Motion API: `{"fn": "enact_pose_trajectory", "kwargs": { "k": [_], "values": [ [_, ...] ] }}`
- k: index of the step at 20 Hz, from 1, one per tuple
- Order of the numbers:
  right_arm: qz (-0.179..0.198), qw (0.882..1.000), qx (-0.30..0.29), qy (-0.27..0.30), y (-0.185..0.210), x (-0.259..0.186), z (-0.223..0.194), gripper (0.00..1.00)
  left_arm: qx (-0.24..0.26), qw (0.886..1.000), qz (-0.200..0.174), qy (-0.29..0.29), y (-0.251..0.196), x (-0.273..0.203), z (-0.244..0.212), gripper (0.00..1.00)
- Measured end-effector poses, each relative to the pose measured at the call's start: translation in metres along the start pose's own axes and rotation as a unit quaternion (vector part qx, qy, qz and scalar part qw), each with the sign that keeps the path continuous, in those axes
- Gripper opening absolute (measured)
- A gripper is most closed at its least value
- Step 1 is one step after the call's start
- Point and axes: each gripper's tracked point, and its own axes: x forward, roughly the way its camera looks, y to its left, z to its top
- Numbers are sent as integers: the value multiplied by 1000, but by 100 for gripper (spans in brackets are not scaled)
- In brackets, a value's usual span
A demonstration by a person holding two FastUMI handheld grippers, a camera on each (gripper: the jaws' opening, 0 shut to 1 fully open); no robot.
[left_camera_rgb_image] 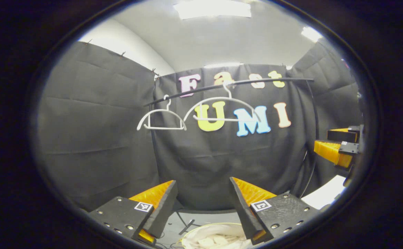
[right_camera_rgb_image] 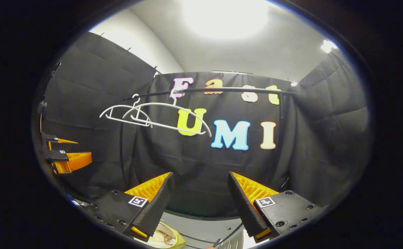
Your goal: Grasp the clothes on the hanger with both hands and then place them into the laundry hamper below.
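Hanging bare on the black rail (left_camera_rgb_image: 229,84), two white hangers (left_camera_rgb_image: 161,119) carry no clothing. Left gripper (left_camera_rgb_image: 203,185) is spread wide with nothing between its fingers, and right below it sits the laundry hamper (left_camera_rgb_image: 218,237), pale cloth bunched inside. Right gripper (right_camera_rgb_image: 199,180) is just as wide apart and empty-handed, the hamper's yellow-green rim peeking under its left finger. Small square black-and-white marker tags (left_camera_rgb_image: 261,205) sit on the finger mounts; no readable writing on them.
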Motion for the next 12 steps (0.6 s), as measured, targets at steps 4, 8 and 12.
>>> {"fn": "enact_pose_trajectory", "kwargs": {
  "k": [4,8,12],
  "values": [
    [-34,999,11,-26,-29,-19,34,96,-4,999,-22,-25,-17,3,41,88],
    [-60,997,20,-39,-48,-36,52,97,-28,998,-34,-40,-16,-14,63,88],
    [-80,995,26,-44,-57,-49,53,96,-13,998,-38,-54,-13,-29,74,88]
  ]
}}
